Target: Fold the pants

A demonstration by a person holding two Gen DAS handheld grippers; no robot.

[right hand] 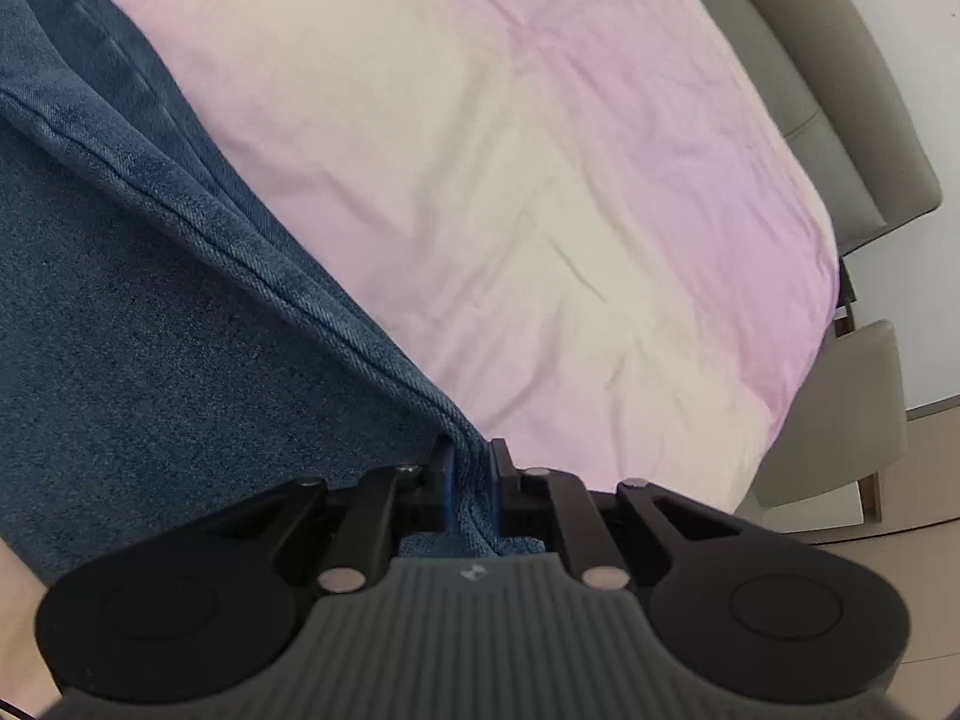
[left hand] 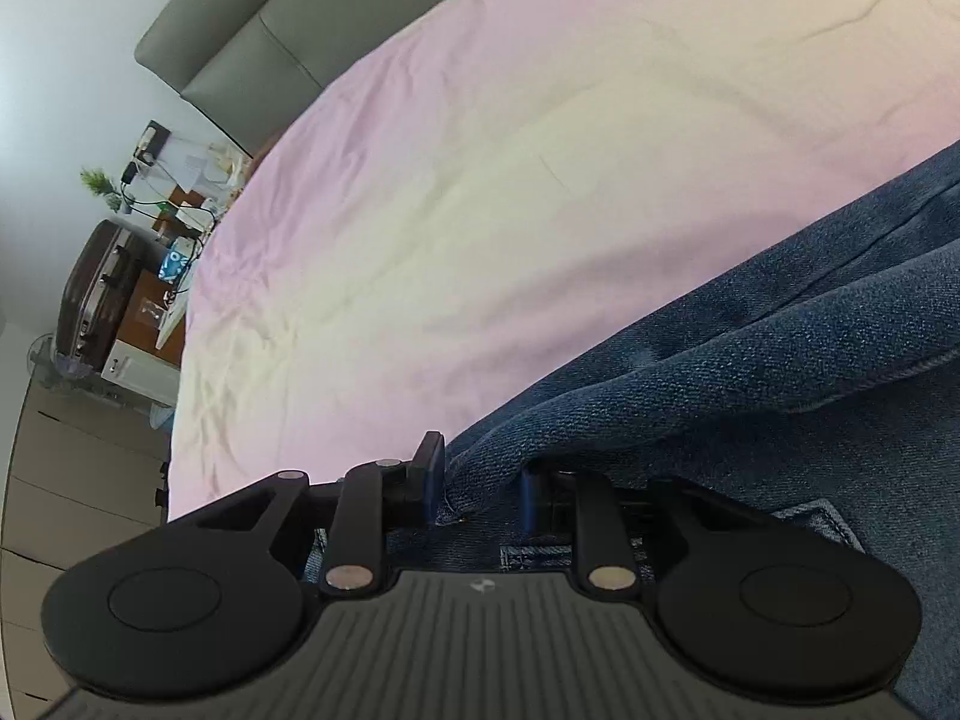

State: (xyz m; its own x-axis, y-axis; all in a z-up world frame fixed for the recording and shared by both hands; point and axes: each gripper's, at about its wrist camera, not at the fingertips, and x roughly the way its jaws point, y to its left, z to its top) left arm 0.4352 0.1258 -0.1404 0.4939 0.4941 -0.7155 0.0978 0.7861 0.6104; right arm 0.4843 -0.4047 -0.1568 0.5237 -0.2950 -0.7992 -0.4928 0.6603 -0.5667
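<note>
Dark blue denim pants [left hand: 750, 360] lie over a pink and cream bed cover [left hand: 480, 180]. In the left wrist view my left gripper [left hand: 480, 480] is shut on a thick bunched fold of the pants near a back pocket [left hand: 810, 522]. In the right wrist view the pants [right hand: 150, 300] stretch away to the upper left, with a seamed edge running down into my right gripper [right hand: 471, 480], which is shut on that edge. The cloth between both pairs of jaws hides the pads' inner faces.
The bed cover [right hand: 570, 180] fills the middle of both views. A grey padded headboard [left hand: 240, 48] stands at the far side. A suitcase [left hand: 96, 294] and a cluttered side table [left hand: 174, 192] stand left of the bed. A grey chair [right hand: 840, 420] stands by the bed's right edge.
</note>
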